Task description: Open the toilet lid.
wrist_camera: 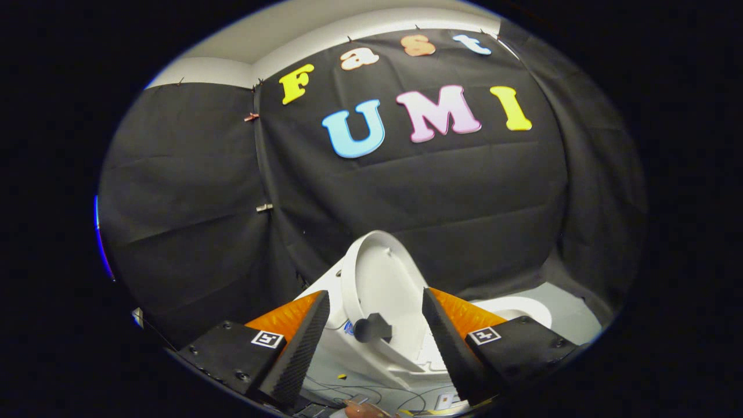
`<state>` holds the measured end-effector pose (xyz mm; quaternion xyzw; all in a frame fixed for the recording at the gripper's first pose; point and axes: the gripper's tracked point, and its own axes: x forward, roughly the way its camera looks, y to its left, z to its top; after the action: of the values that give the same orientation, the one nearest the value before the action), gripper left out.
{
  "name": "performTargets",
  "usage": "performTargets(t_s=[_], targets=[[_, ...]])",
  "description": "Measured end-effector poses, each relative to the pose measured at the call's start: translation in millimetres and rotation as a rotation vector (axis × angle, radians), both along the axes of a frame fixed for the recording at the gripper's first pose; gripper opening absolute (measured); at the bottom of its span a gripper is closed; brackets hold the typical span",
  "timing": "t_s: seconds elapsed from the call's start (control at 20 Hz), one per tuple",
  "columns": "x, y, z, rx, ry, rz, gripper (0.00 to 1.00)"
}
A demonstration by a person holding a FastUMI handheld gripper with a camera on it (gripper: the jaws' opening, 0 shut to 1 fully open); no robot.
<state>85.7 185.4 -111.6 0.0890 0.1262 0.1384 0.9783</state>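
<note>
Partly hidden behind my right finger, the toilet bowl [516,310] is cut off. My gripper [371,342] is spread, gripping nothing; the toilet lid [380,284] stands raised just ahead between the fingers.

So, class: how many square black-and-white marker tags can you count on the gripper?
2. One marker tag sits on the gripper's left finger block, the other on the right block. The fingers are open, with the raised toilet lid between them.

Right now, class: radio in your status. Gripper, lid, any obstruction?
Gripper open, holding nothing. Toilet lid raised upright, black knob between the fingers. Nothing in the way.
</note>
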Motion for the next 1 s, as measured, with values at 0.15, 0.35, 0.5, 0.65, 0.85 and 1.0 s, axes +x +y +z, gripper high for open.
performTargets(t_s=[0.15, 0.35, 0.5, 0.65, 0.85, 1.0], targets=[[-18, -35, 53, -0.032, -0.085, -0.046, 0.99], [-47, -68, 102, -0.061, -0.182, -0.067, 0.99], [-66, -82, 122, -0.066, -0.231, -0.07, 0.99], [-77, -97, 134, -0.09, -0.266, -0.09, 0.99], [-86, -99, 139, -0.118, -0.29, -0.09, 0.99], [-88, -96, 139, -0.126, -0.294, -0.09, 0.99]])
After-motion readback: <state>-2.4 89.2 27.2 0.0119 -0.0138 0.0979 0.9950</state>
